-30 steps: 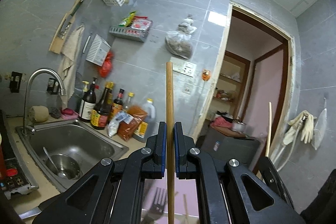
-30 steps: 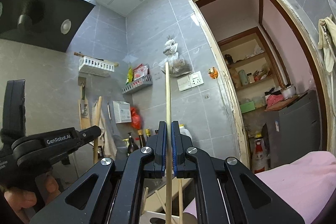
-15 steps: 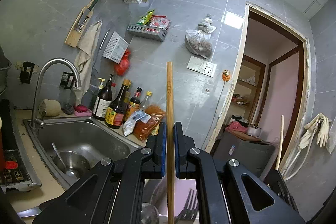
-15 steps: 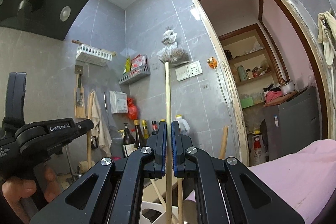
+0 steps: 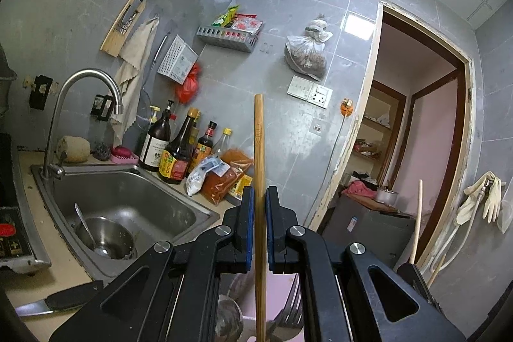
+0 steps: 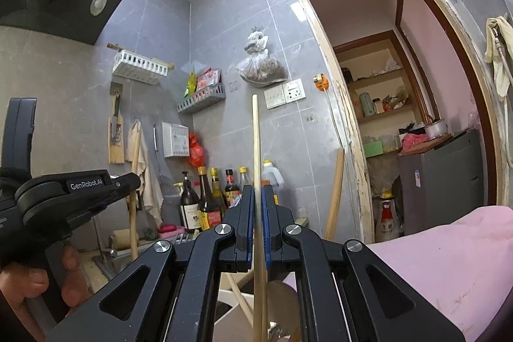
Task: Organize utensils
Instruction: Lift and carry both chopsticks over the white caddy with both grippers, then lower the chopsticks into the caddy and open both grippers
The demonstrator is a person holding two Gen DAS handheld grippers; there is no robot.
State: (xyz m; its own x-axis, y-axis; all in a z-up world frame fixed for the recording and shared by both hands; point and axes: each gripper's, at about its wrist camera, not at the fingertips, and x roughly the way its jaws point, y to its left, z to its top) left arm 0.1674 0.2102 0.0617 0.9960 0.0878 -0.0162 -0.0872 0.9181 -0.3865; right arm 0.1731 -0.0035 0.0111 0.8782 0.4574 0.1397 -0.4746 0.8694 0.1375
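My left gripper (image 5: 259,197) is shut on a brown wooden chopstick (image 5: 259,149) that stands upright between its jaws. Below it a metal spoon bowl (image 5: 228,322) and a fork (image 5: 290,310) lie on a pink cloth (image 5: 279,287). My right gripper (image 6: 258,197) is shut on a paler chopstick (image 6: 256,143), also upright. Under it I see more wooden sticks (image 6: 239,297) in a white holder (image 6: 234,306). The left gripper also shows in the right wrist view (image 6: 133,180), at the left, with its chopstick (image 6: 132,213).
A steel sink (image 5: 128,204) with a bowl and spoon stands at the left, with a tap (image 5: 86,79). Sauce bottles (image 5: 179,149) line the wall. A knife (image 5: 57,300) lies on the counter edge. A doorway (image 5: 423,133) opens at the right.
The left gripper has tilted downward and swung left: sink and bottles sit higher and nearer. The right gripper has dipped slightly. Both chopsticks stay clamped.
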